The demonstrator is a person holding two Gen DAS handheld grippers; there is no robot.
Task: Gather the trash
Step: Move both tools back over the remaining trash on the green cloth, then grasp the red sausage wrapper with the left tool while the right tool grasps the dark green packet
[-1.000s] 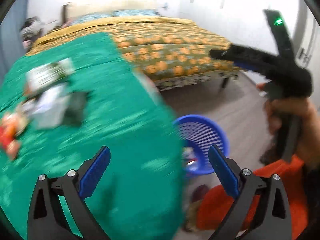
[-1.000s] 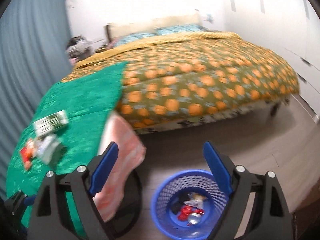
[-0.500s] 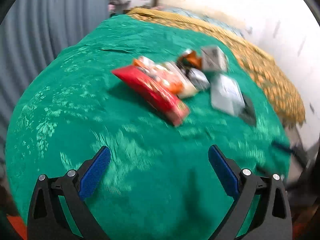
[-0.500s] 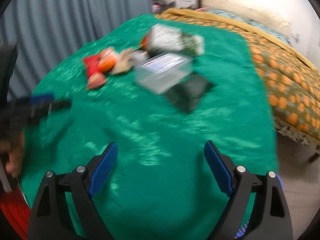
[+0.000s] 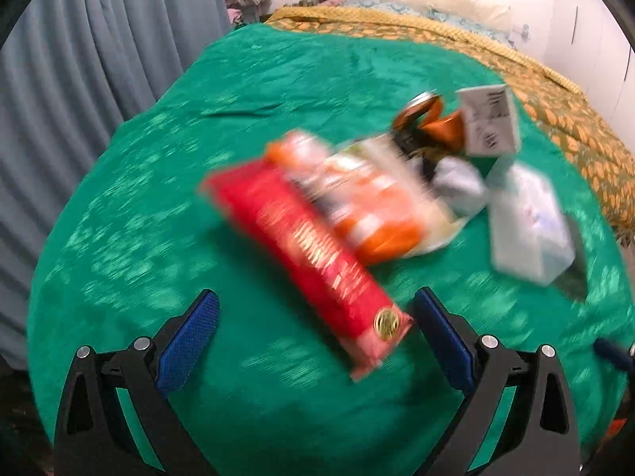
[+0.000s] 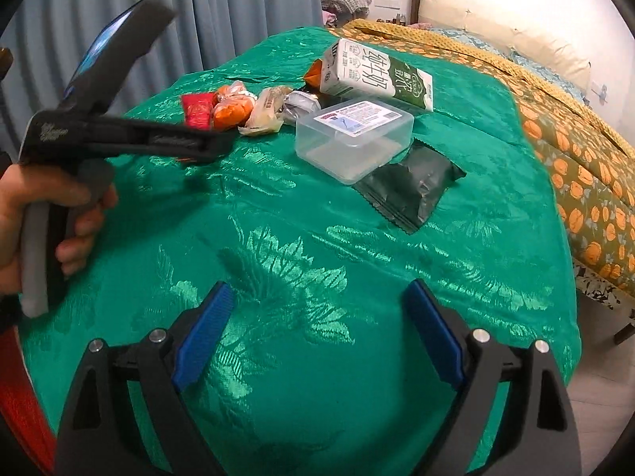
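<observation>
Trash [image 6: 337, 107] heaped on green cloth [image 6: 317, 261] | both tools open, empty

both grippers tilt downward, empty; left gripper [image 5: 315, 335] jaws spread wide, right gripper [image 6: 317, 329] jaws just opening wider.

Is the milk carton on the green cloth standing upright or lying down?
Lying down. The milk carton rests on a long side on the green cloth, printed face up.

Bare green cloth [image 6: 301, 238] lies open before the clear box [image 6: 353, 139]
</observation>
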